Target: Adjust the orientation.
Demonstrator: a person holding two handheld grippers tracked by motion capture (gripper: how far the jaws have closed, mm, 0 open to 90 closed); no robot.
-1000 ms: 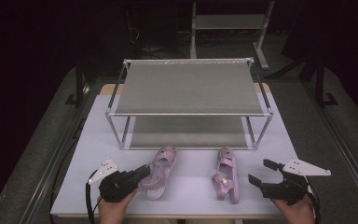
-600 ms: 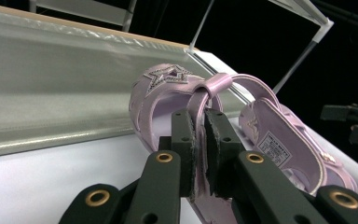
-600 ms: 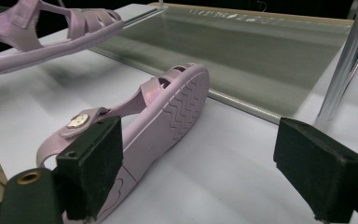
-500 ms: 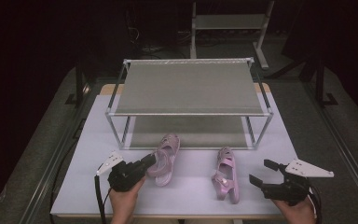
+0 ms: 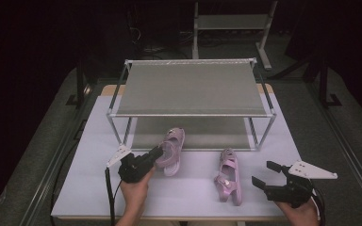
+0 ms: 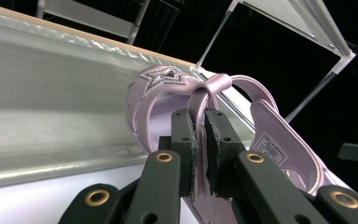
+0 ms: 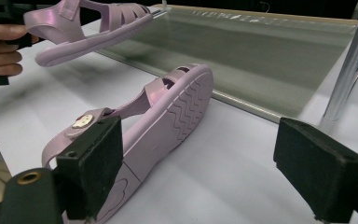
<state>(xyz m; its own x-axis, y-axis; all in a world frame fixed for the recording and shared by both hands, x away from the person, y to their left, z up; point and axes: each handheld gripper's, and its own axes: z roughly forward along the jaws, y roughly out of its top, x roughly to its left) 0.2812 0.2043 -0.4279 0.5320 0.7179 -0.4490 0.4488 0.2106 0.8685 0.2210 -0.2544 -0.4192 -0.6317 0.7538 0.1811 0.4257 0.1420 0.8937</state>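
Observation:
A pink jelly sandal (image 5: 172, 150) hangs just above the white table (image 5: 94, 141), its toe over the front edge of the rack's lower shelf (image 5: 202, 134). My left gripper (image 5: 155, 153) is shut on its heel strap; in the left gripper view the jaws (image 6: 199, 121) pinch the strap (image 6: 214, 86) below a star ornament. The second pink sandal (image 5: 228, 176) lies on its side on the table. My right gripper (image 5: 265, 174) stands open just right of it, with the sandal (image 7: 168, 112) beside its left pad (image 7: 93, 163).
A two-tier metal rack (image 5: 191, 89) with mesh shelves stands at the table's middle and back. Its front right post (image 7: 349, 60) rises close to the right gripper. The table's front edge runs just below both hands. Dark floor surrounds the table.
My left hand has carried the sandal forward and to the right, toward the rack's lower shelf. The right gripper and the second sandal have not moved.

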